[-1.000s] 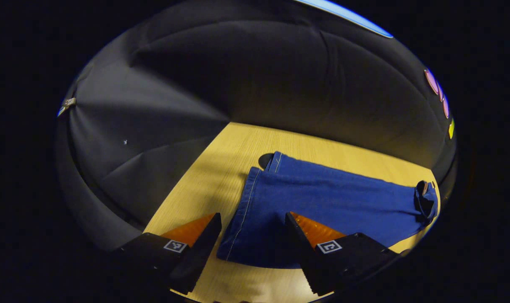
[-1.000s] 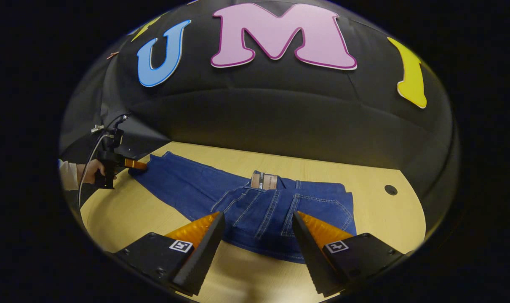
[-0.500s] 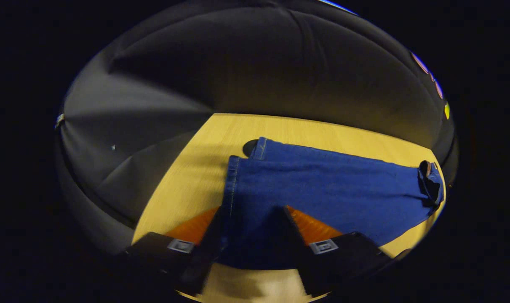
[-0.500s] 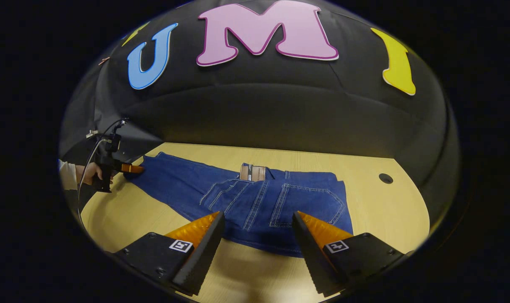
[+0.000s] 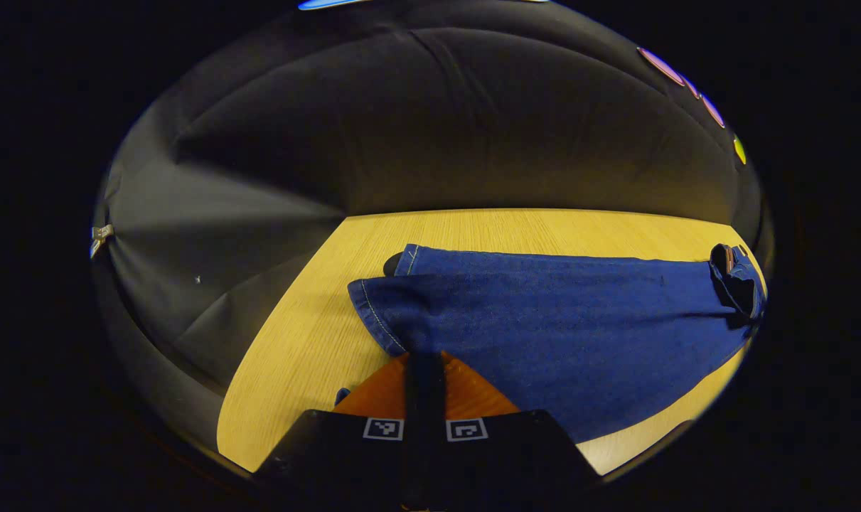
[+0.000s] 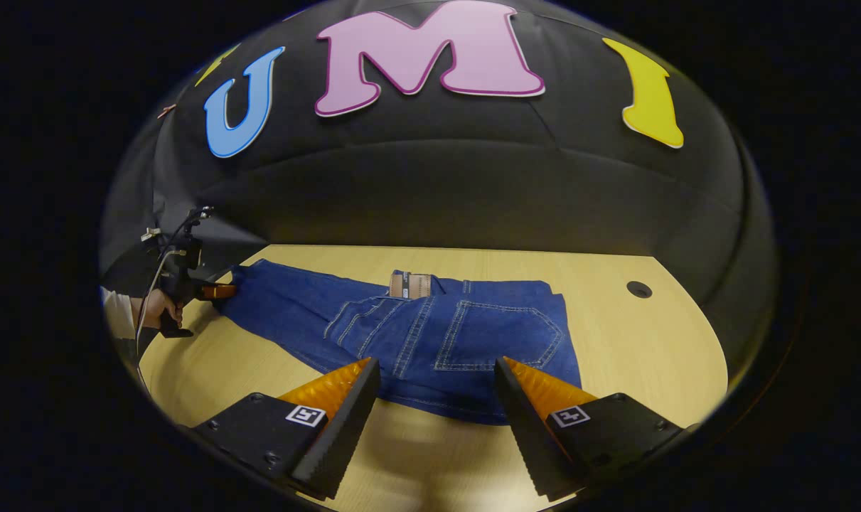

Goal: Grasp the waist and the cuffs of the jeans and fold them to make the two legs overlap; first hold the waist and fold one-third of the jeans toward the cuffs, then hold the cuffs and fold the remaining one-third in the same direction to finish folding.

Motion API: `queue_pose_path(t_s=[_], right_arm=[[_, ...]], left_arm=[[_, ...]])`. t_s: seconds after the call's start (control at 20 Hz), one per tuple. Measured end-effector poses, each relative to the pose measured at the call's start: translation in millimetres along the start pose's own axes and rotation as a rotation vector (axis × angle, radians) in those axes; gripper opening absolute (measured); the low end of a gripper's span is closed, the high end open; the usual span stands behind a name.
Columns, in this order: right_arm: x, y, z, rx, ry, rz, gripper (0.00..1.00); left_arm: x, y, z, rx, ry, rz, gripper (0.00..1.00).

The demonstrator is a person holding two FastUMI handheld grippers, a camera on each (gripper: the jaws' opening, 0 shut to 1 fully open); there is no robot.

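1 wooden table point(image 6: 643, 355) (black-cloth walls point(image 6: 437, 192))

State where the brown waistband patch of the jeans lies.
In the right gripper view the patch sits on the far edge of the jeans, at the waist, left of the back pocket.

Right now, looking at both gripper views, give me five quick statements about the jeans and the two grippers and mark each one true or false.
1. The left gripper is shut on a cuff of the jeans. True.
2. The right gripper is clamped on the waist. False: its fingers stand wide apart, short of the near edge of the jeans.
3. The jeans lie spread flat on the wooden table. True.
4. The jeans are already folded into thirds. False: they are still stretched full length from waist to cuff.
5. In the right gripper view, a hand holds the other gripper at the far left end of the jeans. True.
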State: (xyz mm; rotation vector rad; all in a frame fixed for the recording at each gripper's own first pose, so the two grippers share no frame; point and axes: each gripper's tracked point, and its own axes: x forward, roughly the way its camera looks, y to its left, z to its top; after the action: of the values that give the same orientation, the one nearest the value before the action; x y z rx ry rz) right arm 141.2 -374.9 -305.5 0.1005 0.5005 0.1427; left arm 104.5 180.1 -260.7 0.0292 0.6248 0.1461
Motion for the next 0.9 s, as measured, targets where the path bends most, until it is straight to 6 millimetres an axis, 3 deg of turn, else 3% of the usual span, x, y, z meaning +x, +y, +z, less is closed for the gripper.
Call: queue_pose_path(t_s=[0.25, 0.35, 0.4, 0.5, 0.75, 0.8, 0.9], right_arm=[[-9.7, -27.9, 6.4, 0.010, -0.021, -0.050, 0.98], [-13.9, -39.6, 8.9, 0.015, -0.026, -0.069, 0.98], [-17.2, -45.0, 8.4, 0.018, -0.020, -0.080, 0.98], [-26.7, -54.1, 11.4, 0.028, -0.025, -0.099, 0.98], [-50.6, -76.2, 20.4, 0.028, -0.030, -0.120, 0.98], [-60.3, -85.5, 25.0, 0.026, -0.037, -0.131, 0.98], [-76.5, -99.9, 32.8, 0.039, -0.052, -0.150, 0.98]], left_arm=[[-5.2, 2.8, 12.8, -0.049, -0.040, -0.004, 0.06], [-16.3, 0.5, 22.9, -0.069, -0.057, -0.012, 0.11], [-25.8, -0.4, 32.3, -0.076, -0.067, -0.015, 0.06], [-42.9, -2.7, 53.0, -0.083, -0.099, -0.023, 0.06], [-104.4, -31.1, 114.8, -0.115, -0.180, -0.077, 0.06], [-131.1, -38.3, 138.4, -0.119, -0.200, -0.098, 0.06], [-166.1, -43.6, 162.2, -0.113, -0.219, -0.121, 0.06]])
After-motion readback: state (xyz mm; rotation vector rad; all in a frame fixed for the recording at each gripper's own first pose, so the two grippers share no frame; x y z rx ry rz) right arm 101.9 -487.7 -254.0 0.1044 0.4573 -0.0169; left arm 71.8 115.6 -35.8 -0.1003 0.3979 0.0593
